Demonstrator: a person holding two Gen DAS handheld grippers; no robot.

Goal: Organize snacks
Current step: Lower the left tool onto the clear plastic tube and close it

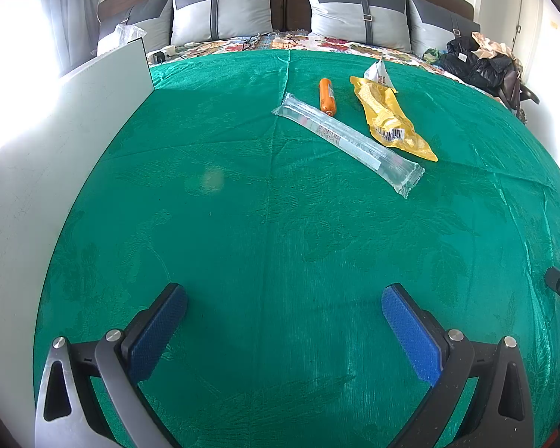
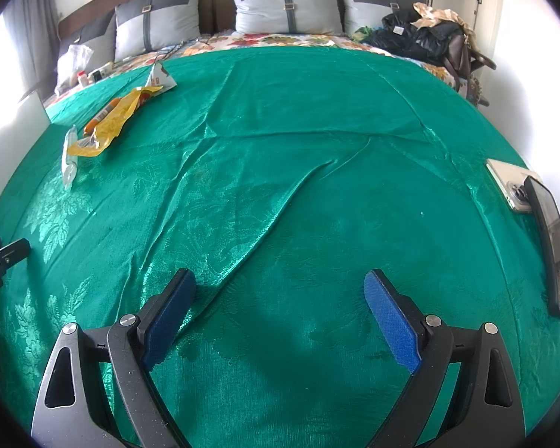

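Both spread, empty tongs, left tongs (image 1: 283, 321) and right tongs (image 2: 280, 306), hover low (likely pre-reach) facing long clear plastic snack packet (image 1: 347, 142).

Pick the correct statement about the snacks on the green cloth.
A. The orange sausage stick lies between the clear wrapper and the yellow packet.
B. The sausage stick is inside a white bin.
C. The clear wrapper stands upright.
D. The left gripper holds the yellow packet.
A: in the left wrist view the orange sausage stick lies flat between the clear wrapper and the yellow packet.
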